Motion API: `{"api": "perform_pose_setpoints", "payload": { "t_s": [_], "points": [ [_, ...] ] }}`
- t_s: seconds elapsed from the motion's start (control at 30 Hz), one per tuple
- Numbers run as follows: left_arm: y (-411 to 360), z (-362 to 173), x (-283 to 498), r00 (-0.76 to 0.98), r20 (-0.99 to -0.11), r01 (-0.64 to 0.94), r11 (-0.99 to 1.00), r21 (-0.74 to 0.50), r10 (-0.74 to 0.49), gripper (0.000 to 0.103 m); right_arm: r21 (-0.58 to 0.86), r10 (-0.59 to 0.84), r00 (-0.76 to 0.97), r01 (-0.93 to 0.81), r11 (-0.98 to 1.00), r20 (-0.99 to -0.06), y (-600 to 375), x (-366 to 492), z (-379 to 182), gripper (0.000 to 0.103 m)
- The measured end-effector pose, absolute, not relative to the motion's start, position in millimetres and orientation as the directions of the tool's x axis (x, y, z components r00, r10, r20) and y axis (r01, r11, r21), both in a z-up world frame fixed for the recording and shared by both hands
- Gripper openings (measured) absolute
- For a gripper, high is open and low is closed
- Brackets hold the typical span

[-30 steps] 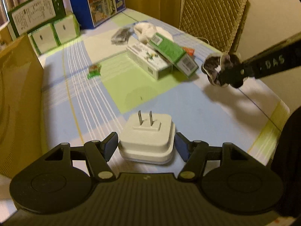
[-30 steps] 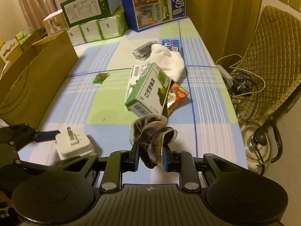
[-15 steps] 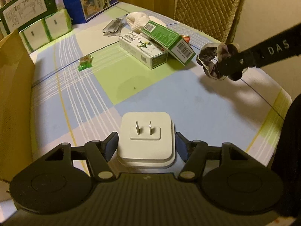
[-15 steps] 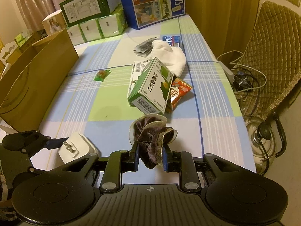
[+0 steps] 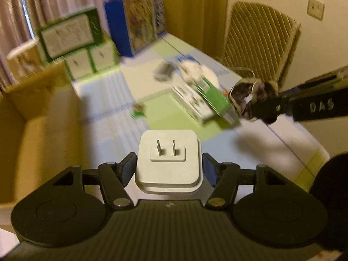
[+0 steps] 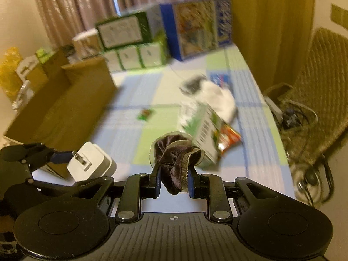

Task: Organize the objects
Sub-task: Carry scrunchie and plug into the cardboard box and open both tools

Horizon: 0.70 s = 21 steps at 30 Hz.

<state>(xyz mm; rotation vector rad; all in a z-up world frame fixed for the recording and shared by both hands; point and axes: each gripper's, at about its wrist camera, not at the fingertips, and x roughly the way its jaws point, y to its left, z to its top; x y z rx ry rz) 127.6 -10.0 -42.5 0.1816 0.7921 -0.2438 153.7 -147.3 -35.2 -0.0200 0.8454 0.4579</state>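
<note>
Both lifted now: left gripper [image 5: 169, 165] jaws clamp the charger [image 5: 168, 159], right gripper [image 6: 174, 179] pinches the scrunchie [image 6: 175, 161], heading toward the cardboard box [image 6: 65, 106] on the left.

Lighting: dim, warm yellow indoor cast; pale daylight behind the curtains [image 5: 54, 6]. Shadows: soft, dark patch on the worktop [image 5: 256, 139] below the right claw [image 5: 253, 106]. Blur: heavy motion smear across distant boxes [image 6: 130, 43] (near claws stay sharp). Distortion: fisheye bending, black vignette corners.
</note>
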Motion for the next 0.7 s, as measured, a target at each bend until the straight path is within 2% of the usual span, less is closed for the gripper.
{"api": "perform_pose_setpoints", "payload": {
  "t_s": [0.2,0.33,0.53,0.7],
  "points": [
    [42,13,123,0.733,-0.678,0.200,0.971,0.133,-0.058,0.060,0.202,0.506,0.548,-0.520,0.830,-0.666,-91,154,0,0.021],
    [85,31,121,0.751,-0.660,0.129,0.976,0.177,0.020,0.060,0.220,0.581,0.513,-0.599,0.770,-0.632,-45,154,16,0.021],
    [156,33,122,0.736,-0.667,0.025,0.980,0.196,0.115,0.060,0.238,0.640,0.454,-0.668,0.705,-0.620,25,164,18,0.021],
    [198,26,122,0.727,-0.672,-0.027,0.984,0.177,0.141,0.060,0.258,0.670,0.403,-0.703,0.662,-0.623,70,174,10,0.021]
  ]
}}
